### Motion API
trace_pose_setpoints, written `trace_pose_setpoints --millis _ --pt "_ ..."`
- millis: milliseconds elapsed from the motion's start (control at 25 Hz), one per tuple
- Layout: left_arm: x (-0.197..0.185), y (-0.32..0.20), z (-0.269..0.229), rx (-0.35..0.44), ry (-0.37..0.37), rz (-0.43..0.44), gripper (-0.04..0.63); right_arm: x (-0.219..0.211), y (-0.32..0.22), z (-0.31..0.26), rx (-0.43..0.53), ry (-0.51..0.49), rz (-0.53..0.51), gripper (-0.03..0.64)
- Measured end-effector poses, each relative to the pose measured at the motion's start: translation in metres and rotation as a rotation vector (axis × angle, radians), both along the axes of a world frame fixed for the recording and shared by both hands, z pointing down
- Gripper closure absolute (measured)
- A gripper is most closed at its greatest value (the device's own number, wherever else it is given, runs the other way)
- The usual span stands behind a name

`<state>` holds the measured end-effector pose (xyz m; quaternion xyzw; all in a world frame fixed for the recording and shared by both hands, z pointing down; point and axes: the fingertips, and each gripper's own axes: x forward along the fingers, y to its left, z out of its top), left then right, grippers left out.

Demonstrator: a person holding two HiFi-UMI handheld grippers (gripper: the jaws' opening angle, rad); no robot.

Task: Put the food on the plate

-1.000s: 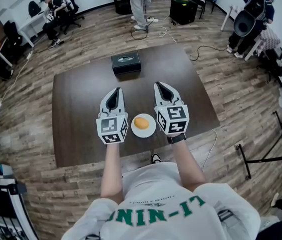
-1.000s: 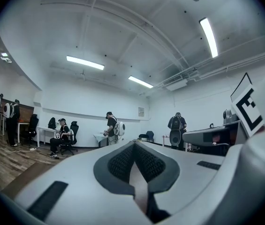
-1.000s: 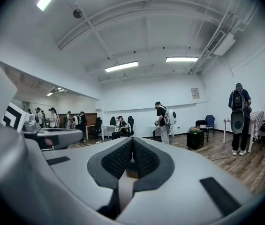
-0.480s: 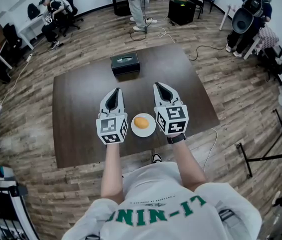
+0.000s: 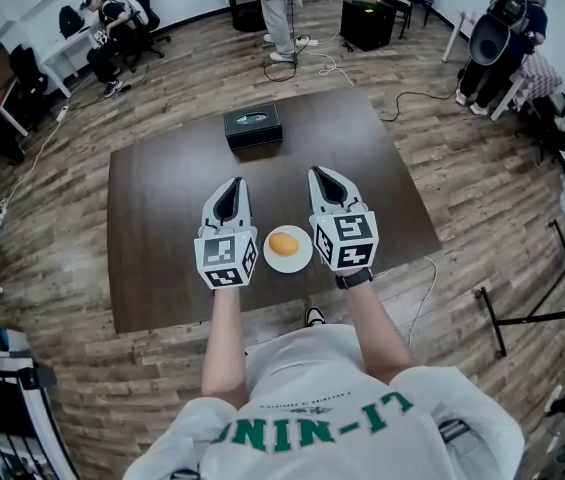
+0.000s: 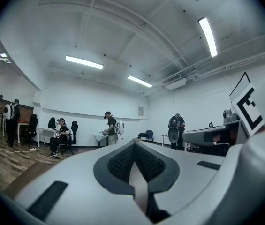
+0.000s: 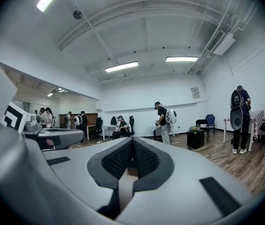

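Observation:
An orange piece of food [image 5: 282, 243] lies on a small white plate [image 5: 299, 260] near the front edge of the dark table [image 5: 162, 208]. My left gripper [image 5: 236, 182] rests left of the plate, jaws shut with nothing between them. My right gripper [image 5: 319, 173] rests right of the plate, also shut and empty. Both point away from me toward the table's far side. In the left gripper view, the left gripper [image 6: 134, 142] shows its tips closed together; in the right gripper view, the right gripper [image 7: 132, 140] looks the same. Neither of those views shows the plate.
A black box [image 5: 253, 125] sits at the table's far edge. Several people and chairs stand around the room beyond the table. A cable [image 5: 402, 98] runs over the wooden floor at the far right.

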<state>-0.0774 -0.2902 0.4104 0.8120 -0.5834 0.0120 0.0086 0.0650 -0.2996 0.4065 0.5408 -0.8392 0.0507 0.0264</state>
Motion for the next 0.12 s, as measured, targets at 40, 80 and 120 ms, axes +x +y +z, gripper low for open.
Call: trace_pose_setpoints --millis 40,80,120 --pt "0.0004 0.0007 0.0011 -0.002 -0.001 -0.001 0.582 0.0006 0.0004 0.0009 -0.002 0.0 -0.001 0.601" --pt "0.001 0.0013 0.0022 -0.005 -0.002 -0.002 0.581 0.0014 0.0007 0.0018 -0.003 0.001 -0.001 0.601" --pt "0.0016 0.002 0.0033 -0.007 -0.003 -0.003 0.583 0.0022 0.001 0.0028 -0.005 0.001 -0.001 0.601"
